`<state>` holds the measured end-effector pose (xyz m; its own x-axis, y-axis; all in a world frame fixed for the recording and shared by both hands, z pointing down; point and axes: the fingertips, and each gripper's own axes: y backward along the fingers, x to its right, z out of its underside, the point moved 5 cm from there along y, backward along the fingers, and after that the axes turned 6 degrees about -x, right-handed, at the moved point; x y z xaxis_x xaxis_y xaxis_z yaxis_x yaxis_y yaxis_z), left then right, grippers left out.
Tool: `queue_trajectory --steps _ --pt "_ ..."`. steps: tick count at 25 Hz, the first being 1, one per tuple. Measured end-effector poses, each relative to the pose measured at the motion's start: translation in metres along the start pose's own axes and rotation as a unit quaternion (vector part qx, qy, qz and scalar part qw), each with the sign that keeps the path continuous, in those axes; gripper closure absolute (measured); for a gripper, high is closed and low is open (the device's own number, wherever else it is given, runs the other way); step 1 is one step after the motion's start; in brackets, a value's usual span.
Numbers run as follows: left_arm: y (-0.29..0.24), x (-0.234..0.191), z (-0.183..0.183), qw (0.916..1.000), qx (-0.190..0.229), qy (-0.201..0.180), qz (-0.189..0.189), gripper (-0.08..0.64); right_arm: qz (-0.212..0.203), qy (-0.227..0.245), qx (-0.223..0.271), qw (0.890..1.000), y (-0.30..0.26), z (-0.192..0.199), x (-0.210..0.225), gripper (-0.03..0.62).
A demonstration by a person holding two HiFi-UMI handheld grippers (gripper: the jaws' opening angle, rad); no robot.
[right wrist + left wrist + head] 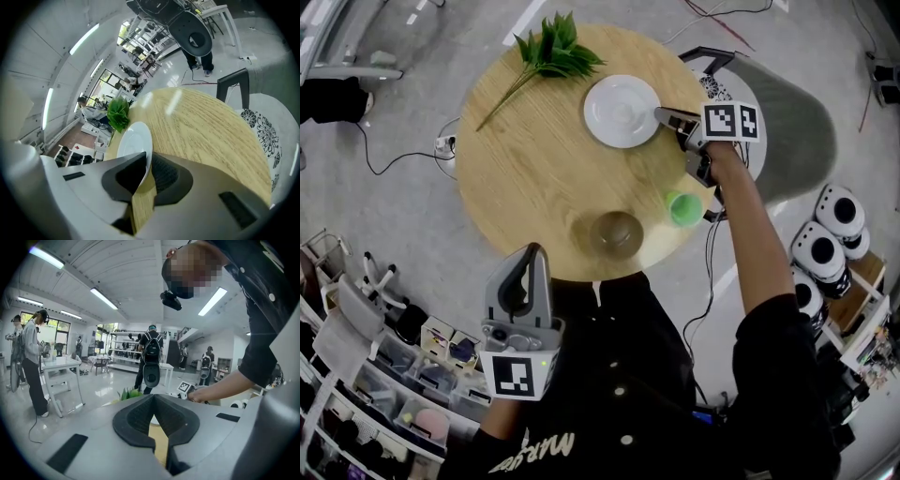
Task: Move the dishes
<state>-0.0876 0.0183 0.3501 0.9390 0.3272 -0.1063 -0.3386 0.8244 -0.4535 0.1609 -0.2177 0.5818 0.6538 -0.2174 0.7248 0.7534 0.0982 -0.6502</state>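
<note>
The right hand-held gripper (662, 114) is clamped on the rim of the white plate (622, 111), which lies straight ahead of it, while the left hand-held gripper (532, 249), jaws together and empty, hangs well behind

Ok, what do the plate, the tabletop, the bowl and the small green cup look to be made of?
Plate: glossy white with a thin rim, likely glazed ceramic.
Tabletop: light wood or wood-look laminate; the grain shows and a slight sheen catches the ceiling lights.
Bowl: brown and seemingly translucent, probably tinted glass or plastic.
Cup: opaque bright green, likely plastic.
</note>
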Motion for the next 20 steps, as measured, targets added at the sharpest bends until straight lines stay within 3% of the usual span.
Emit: queue_trajectory --steps 3,7,20 --pt "0.001 0.0 0.0 1.0 0.0 0.0 -0.003 0.543 -0.008 0.003 -0.011 1.0 0.002 -0.001 -0.001 0.558" --pt "0.004 0.0 0.0 1.0 0.003 0.0 -0.004 0.543 -0.051 -0.01 0.003 0.999 0.011 -0.004 -0.012 0.574" --pt "0.015 0.002 -0.014 0.9996 0.026 -0.002 -0.004 0.543 -0.067 0.065 0.008 0.996 0.032 -0.009 -0.075 0.58"
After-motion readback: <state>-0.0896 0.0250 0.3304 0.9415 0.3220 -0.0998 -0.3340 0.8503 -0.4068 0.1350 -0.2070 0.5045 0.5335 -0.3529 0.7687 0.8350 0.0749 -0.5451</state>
